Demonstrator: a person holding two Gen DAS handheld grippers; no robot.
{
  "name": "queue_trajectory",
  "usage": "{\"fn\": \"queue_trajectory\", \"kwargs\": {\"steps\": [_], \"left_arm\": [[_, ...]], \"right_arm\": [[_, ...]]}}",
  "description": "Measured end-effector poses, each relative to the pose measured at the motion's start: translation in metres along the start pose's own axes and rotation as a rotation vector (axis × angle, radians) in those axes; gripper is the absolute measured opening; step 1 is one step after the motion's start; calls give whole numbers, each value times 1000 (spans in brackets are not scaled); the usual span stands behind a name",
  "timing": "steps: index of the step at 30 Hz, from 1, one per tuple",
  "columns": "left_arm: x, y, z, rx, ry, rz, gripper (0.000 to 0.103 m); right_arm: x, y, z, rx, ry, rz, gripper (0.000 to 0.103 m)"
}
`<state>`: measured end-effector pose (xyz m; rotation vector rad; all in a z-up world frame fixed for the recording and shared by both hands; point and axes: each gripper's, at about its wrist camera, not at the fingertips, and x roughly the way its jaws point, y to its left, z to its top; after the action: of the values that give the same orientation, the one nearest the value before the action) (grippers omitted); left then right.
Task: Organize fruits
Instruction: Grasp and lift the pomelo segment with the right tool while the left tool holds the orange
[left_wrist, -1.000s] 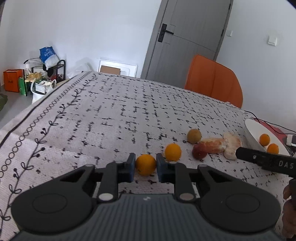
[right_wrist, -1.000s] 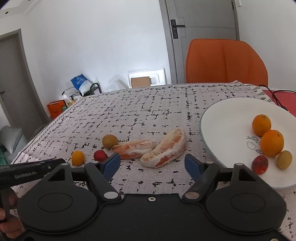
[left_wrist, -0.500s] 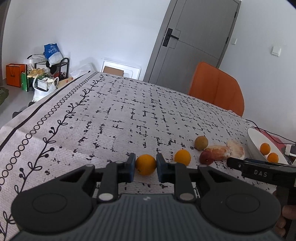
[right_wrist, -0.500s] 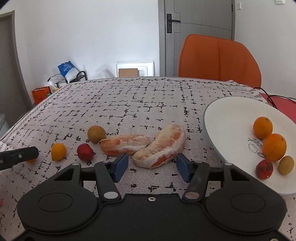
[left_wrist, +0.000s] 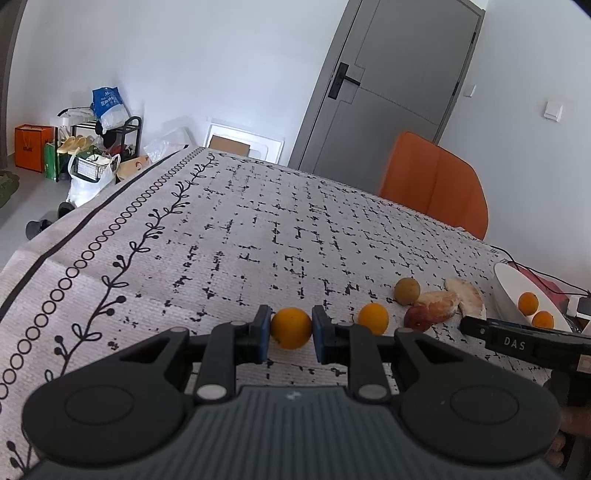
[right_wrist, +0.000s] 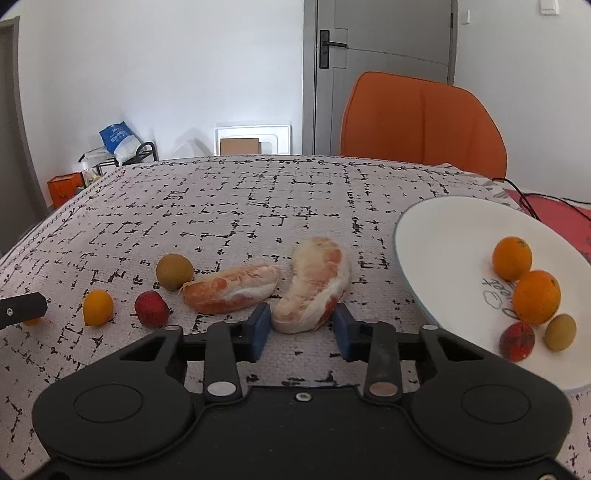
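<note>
My left gripper's tip (right_wrist: 22, 309) hides most of the small orange (right_wrist: 32, 321) it holds. The white plate (right_wrist: 443, 236) runs off the right edge; its printed lettering is unreadable.

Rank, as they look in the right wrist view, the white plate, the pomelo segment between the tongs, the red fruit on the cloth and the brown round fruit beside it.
1. White plate, largest by far.
2. Pomelo segment between the right tongs, though it lies nearest the camera.
3. Red fruit and brown round fruit: these look alike, so no ranking.
</note>
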<state>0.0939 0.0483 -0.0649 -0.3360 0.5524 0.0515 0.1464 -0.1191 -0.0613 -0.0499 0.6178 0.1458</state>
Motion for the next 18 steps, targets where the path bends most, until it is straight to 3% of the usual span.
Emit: {"fn": "queue_trajectory", "kwargs": {"steps": [4, 18], "left_arm": [[-4, -2, -1, 7, -4, 1, 22], [-13, -21, -5, 37, -19, -19, 22]], "right_arm": [[-8, -5, -5, 16, -3, 3, 26], [-37, -20, -23, 51, 7, 33, 26]]}}
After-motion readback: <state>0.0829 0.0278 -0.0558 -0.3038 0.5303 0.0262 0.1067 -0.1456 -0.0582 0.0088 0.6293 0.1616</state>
